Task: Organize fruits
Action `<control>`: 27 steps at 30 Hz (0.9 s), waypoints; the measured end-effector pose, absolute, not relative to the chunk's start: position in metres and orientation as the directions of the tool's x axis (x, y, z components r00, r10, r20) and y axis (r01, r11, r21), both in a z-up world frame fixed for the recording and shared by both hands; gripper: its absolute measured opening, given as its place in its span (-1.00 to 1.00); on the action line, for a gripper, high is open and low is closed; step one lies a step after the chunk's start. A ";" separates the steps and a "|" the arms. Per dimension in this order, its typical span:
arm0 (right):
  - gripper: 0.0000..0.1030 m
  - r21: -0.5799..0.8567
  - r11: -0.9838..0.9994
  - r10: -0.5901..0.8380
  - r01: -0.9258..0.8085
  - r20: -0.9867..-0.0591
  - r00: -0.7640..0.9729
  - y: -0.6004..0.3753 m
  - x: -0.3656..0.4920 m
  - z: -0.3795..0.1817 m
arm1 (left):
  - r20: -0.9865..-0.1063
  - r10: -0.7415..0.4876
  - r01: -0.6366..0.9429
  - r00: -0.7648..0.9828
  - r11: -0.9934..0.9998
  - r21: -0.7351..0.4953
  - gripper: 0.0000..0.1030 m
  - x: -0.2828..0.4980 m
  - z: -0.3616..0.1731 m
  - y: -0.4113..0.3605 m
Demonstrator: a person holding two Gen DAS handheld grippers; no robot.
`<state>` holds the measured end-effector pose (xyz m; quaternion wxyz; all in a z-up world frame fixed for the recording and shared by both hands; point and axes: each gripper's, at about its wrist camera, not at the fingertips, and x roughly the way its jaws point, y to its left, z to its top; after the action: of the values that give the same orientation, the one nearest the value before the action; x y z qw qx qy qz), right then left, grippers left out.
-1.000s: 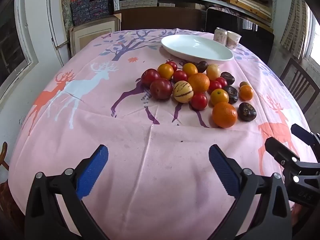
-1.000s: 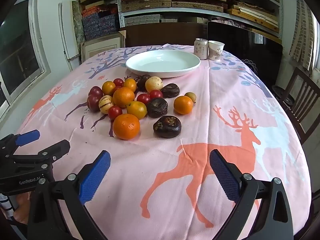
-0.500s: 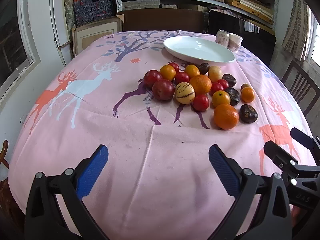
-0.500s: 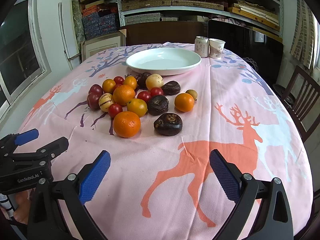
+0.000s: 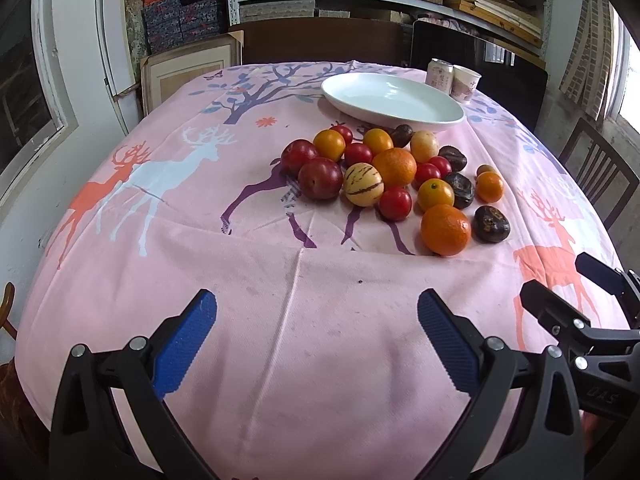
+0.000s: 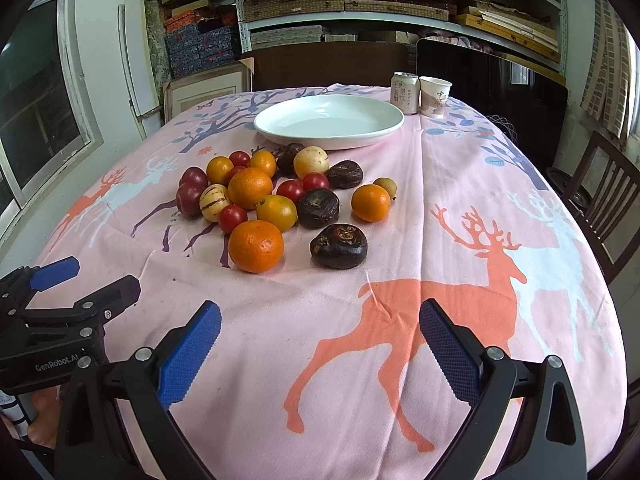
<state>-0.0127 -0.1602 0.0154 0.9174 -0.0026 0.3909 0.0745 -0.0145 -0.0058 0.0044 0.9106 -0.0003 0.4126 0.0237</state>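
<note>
Both tools gape wide and empty, the left tool [image 5: 316,344] and the right tool [image 6: 320,344] low in frame. Fruit pile mid-table; nearest orange [image 6: 256,245] first, squeeze gently, into the plate [image 6: 384,130].

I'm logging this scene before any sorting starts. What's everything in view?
orange fruits: six, two large and four smaller, in the cluster mid-table
red tomatoes: five, small, scattered through the cluster
plums: two, dark red, left edge of the cluster
striped fruit: one, cream with dark stripes, beside the plums
pale fruit: one, yellowish, near the plate
dark fruits: four, brown-black, wrinkled, right side of the cluster
small tan fruit: one, far right of the cluster
plate: one, white, empty, behind the fruit
can: one, pale, right of the plate
paper cup: one, white, beside the can
tablecloth: one, pink, deer print
left gripper: black, blue pads, open
right gripper: same, open
</note>
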 end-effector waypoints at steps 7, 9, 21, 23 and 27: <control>0.93 0.054 0.989 0.135 -0.139 -0.719 0.682 -0.160 -0.012 0.013 | -0.754 0.042 -0.042 0.656 0.999 0.019 0.92 -0.015 0.003 -0.006; 0.93 0.054 0.989 0.134 -0.138 -0.720 0.681 -0.160 -0.012 0.013 | -0.755 0.042 -0.041 0.654 0.999 0.019 0.92 -0.015 0.003 -0.006; 0.93 0.052 0.988 0.136 -0.142 -0.721 0.680 -0.158 -0.013 0.011 | -0.756 0.040 -0.044 0.654 0.999 0.016 0.92 -0.015 0.001 -0.007; 0.93 0.052 0.988 0.136 -0.143 -0.722 0.679 -0.157 -0.013 0.011 | -0.758 0.040 -0.045 0.651 0.999 0.014 0.92 -0.014 0.001 -0.007; 0.93 0.053 0.988 0.136 -0.143 -0.722 0.678 -0.157 -0.013 0.011 | -0.758 0.040 -0.043 0.651 0.999 0.016 0.92 -0.014 0.001 -0.008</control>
<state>-0.0127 -0.1567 0.0108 0.9160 -0.0041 0.3938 0.0761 -0.0137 -0.0077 0.0005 0.9085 -0.0018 0.4172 0.0227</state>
